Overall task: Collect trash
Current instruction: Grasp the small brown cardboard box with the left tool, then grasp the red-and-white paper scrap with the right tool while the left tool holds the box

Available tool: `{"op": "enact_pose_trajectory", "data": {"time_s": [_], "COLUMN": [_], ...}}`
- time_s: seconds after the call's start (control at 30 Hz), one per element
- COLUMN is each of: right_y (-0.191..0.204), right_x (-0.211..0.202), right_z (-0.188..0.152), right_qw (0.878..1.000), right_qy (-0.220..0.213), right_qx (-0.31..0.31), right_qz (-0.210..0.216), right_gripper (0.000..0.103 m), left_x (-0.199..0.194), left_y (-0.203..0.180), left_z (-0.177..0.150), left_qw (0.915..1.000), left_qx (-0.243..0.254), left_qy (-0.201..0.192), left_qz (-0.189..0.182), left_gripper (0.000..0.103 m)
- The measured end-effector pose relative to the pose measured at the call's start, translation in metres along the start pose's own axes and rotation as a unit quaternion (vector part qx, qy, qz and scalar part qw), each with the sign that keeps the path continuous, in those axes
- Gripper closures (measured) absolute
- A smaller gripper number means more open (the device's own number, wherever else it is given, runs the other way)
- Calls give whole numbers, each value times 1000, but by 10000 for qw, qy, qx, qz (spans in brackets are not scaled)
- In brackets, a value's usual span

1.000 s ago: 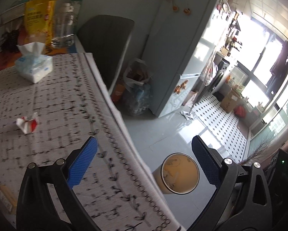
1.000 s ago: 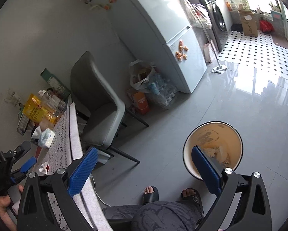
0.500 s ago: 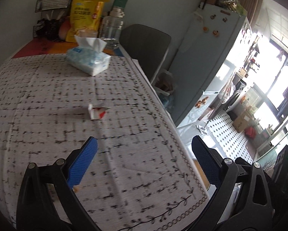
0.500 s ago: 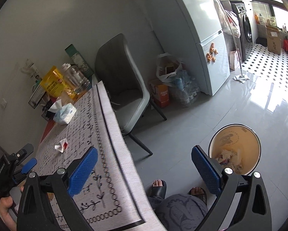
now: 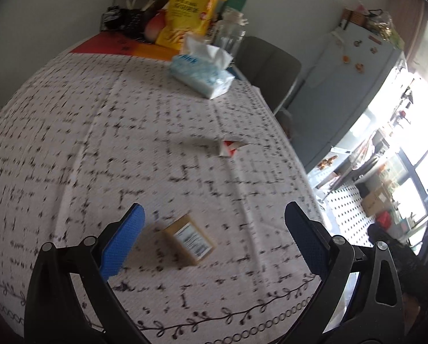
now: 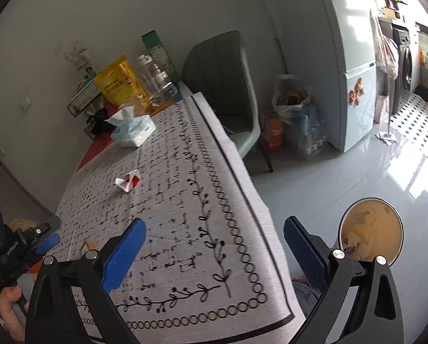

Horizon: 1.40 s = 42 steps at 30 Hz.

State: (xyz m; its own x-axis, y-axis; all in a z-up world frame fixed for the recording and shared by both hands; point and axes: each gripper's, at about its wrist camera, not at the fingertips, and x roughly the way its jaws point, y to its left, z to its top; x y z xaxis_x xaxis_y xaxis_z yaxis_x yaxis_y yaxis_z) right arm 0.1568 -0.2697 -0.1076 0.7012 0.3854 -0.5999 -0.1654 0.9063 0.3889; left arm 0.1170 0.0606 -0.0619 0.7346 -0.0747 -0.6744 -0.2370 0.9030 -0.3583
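Approach step of trash collection. The left tool [image 5: 214, 229] hovered wide open and empty over the bench [image 5: 70, 143], its jaws bracketing a small cardboard box [image 5: 189, 239]; a crumpled wrapper [image 5: 229, 147] lay beyond. The right tool [image 6: 214, 243] was likewise open and empty. Next, judged: lower and close on the box, then carry it to the bin [image 6: 383, 223].

My left wrist cam sits low over the counter [image 5: 156, 132], facing the far wall, box [image 5: 189, 239] close below. My right cam hangs off the counter's corner, higher, facing along it and the floor [image 6: 343, 177]. Both share wrapper [image 5: 229, 147], tissues [image 5: 202, 70], chair [image 5: 268, 66].
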Motion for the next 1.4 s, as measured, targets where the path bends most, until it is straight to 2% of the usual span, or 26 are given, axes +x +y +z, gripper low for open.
{"op": "enact_pose_trajectory", "data": {"time_s": [0.17, 0.27, 0.33, 0.4, 0.57, 0.67, 0.7, 0.73, 0.77, 0.97, 1.17, 1.4], "right_y": [4, 2, -1, -2, -3, -5, -6, -6, -6, 7, 45, 108], "right_x": [6, 13, 18, 23, 36, 43, 45, 47, 49, 63, 88, 119], "right_z": [-2, -6, -7, -8, -7, -7, -7, -6, -5, 2, 15, 30], "right_qw": [9999, 9998, 9996, 9995, 9991, 9988, 9988, 9987, 9986, 9983, 9965, 9903], "right_qy": [93, 194, 259, 304, 408, 461, 474, 488, 499, 577, 689, 833], "right_qx": [-24, -7, 49, 60, 83, 124, 138, 159, 168, 26, -302, -945], "right_qz": [86, 75, 86, 86, 75, 58, 54, 47, 48, 129, 369, 583], "right_gripper": [8, 8, 8, 8, 8, 8, 8, 8, 8, 8, 8, 8], "left_x": [11, 21, 28, 35, 48, 58, 62, 65, 68, 61, 58, 47], "left_y": [4, 2, 0, -2, -4, -7, -11, -15, -18, -11, 18, 64], "left_z": [-16, -26, -29, -31, -30, -27, -27, -26, -25, -11, 12, 35], "left_qw": [9998, 9995, 9991, 9988, 9984, 9979, 9972, 9958, 9940, 9952, 9968, 9948], "left_qx": [-24, -5, -16, 8, 15, 108, 234, 381, 531, 536, 118, -423], "left_qy": [106, 217, 306, 414, 518, 528, 510, 499, 489, 233, 101, -189], "left_qz": [148, 247, 277, 272, 241, 363, 495, 670, 823, 788, 778, 903], "left_gripper": [8, 16, 26, 32, 35, 43, 52, 70, 69, 70, 70, 70]}}
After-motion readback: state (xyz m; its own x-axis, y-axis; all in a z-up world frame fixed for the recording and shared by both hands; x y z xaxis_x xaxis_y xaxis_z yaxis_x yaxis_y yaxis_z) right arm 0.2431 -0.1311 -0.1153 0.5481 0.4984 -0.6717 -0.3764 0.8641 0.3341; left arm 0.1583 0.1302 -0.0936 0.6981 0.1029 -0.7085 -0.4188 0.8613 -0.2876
